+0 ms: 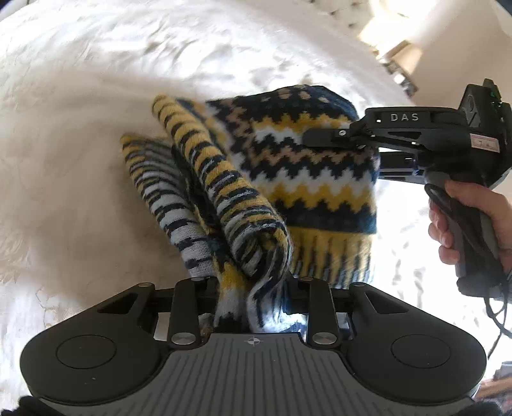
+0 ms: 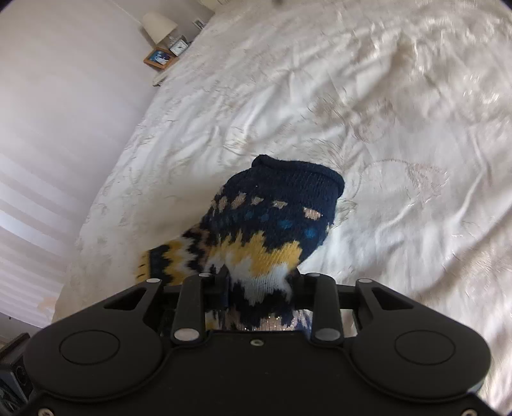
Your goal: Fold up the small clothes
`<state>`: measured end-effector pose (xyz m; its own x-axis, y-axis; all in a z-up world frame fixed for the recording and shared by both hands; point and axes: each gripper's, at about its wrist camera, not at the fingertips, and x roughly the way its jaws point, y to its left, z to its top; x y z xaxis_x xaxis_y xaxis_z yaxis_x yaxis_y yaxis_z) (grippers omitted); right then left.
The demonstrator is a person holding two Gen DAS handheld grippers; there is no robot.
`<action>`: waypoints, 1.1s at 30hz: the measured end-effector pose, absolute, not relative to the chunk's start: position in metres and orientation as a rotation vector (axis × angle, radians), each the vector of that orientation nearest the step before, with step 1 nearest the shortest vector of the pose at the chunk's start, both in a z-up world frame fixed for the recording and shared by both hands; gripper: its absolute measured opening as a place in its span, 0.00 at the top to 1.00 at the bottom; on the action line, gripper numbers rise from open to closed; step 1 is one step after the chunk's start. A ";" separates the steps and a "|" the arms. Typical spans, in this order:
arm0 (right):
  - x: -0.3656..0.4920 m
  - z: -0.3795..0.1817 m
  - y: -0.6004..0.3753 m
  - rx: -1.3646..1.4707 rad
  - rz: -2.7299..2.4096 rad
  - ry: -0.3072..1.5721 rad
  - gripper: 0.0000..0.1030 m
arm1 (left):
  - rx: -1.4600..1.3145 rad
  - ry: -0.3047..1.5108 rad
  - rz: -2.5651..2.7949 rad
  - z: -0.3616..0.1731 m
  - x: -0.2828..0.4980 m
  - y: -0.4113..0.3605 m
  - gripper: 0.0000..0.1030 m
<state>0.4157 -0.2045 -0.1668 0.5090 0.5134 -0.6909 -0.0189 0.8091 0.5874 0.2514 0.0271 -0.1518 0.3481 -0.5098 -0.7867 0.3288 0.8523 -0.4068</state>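
A small knitted garment [image 1: 288, 166] with navy, yellow, white and tan zigzag stripes hangs above a white bedspread [image 1: 80, 128]. My left gripper [image 1: 252, 288] is shut on a bunched striped part of it, right in front of the camera. My right gripper [image 1: 323, 137] comes in from the right, shut on the garment's side edge. In the right wrist view the garment [image 2: 281, 217] fills the space between the right gripper's [image 2: 259, 288] fingers, its navy end pointing away; the fingertips are hidden by the fabric.
The white embroidered bedspread [image 2: 352, 96] spreads all around. A bedside table with a lamp [image 2: 158, 25], a clock and a framed picture [image 2: 158, 58] stands at the far left of the bed. A wall runs along the bed's left side.
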 end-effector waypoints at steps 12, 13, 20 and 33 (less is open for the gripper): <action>0.308 -0.117 -0.233 0.536 0.325 0.972 0.60 | -0.187 1.019 -0.656 -0.123 0.230 0.036 0.72; 0.298 -0.117 -0.238 0.536 0.326 0.978 0.60 | -0.189 1.020 -0.654 -0.124 0.230 0.036 0.72; 0.248 -0.143 -0.259 0.527 0.353 1.034 0.53 | -0.188 1.067 -0.575 -0.152 0.236 0.031 0.71; 0.191 -0.159 -0.289 0.344 0.249 0.985 0.38 | -0.063 1.074 -0.245 -0.143 0.164 0.024 0.68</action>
